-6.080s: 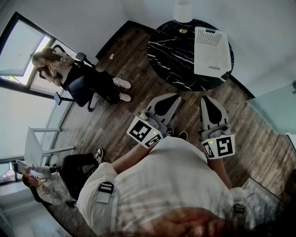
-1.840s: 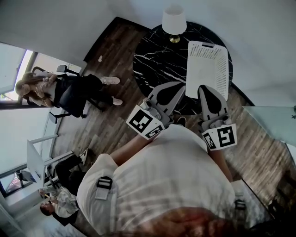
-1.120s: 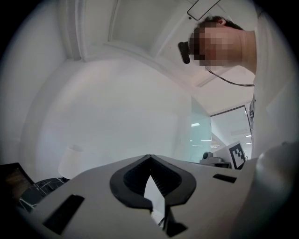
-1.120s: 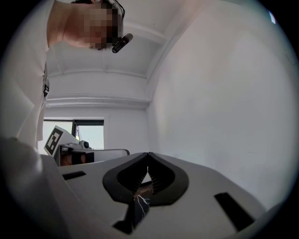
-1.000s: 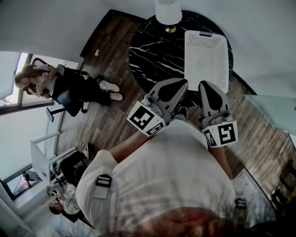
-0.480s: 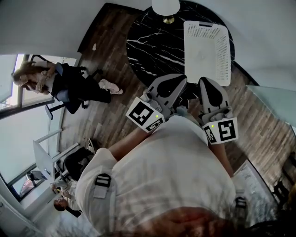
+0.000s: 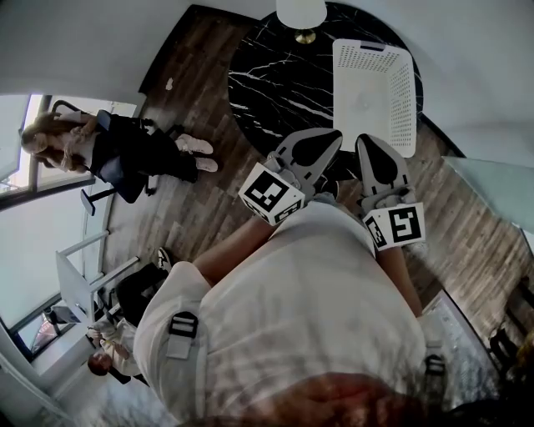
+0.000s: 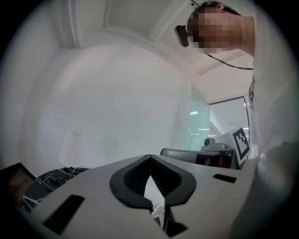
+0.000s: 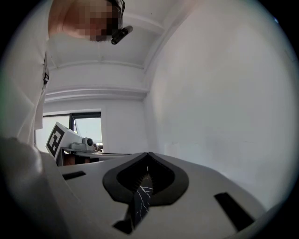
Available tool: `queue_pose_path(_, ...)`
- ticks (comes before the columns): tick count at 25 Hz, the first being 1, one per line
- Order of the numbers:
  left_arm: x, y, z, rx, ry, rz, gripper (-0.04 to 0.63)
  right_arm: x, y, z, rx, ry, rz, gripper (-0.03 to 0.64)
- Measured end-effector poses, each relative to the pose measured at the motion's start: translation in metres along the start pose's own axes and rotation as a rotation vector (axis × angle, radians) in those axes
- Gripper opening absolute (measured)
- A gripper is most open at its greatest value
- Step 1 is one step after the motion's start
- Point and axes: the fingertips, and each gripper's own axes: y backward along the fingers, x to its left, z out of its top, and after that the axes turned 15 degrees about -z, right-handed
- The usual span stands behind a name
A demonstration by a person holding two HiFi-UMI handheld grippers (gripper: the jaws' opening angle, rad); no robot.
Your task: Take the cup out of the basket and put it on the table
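Head view looks steeply down over our white shirt (image 7: 292, 317) to a round black marble table (image 7: 275, 75) on a wooden floor (image 7: 209, 108). A white perforated basket (image 7: 373, 46) sits on the right part of the table, and a lamp (image 7: 300, 12) with a white shade stands at the far edge, just left of the basket. On the basket's floor a faint pale round shape shows, which we take for the cup (image 7: 362, 102); it is too small and too washed out for us to be sure.

We hold both tools side by side above the near edge of the table. The left gripper (image 7: 324, 142) points toward the basket's near left corner, and the right gripper (image 7: 370, 150) reaches the basket's near rim in the picture. Neither touches the basket, as far as we can tell. Each carries its marker cube (image 7: 271, 193) close to our chest.

Left gripper view shows its jaws pressed together with nothing between them; only a thin sliver of the white basket shows through the slit. Right gripper view shows the same, jaws together and empty, with a sliver of the veined black tabletop below.

A person sits on a chair (image 7: 125, 154) by the window (image 7: 17, 217) at left, and another sits lower left (image 7: 104, 363).
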Motion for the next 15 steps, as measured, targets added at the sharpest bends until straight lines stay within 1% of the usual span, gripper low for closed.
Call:
queue_pose_path(3, 0.004, -0.003, -0.012, 0.016, 0.017, -0.003, 0.006, -0.003, -0.004, -0.01, 0.016, 0.019, -0.006, 0.006)
queue_pose_path(7, 0.011, -0.007, -0.022, 0.012, 0.076, -0.01, 0.006, -0.01, -0.012, -0.024, 0.046, 0.052, -0.021, 0.008)
queue_pose_path(11, 0.015, -0.012, -0.033, 0.042, 0.074, -0.016, 0.006, -0.014, -0.018, -0.043, 0.089, 0.091, -0.037, 0.007)
queue_pose_path(15, 0.02, -0.017, -0.046, 0.093, 0.063, -0.017, 0.006, -0.021, -0.023, -0.058, 0.125, 0.121, -0.042, 0.006)
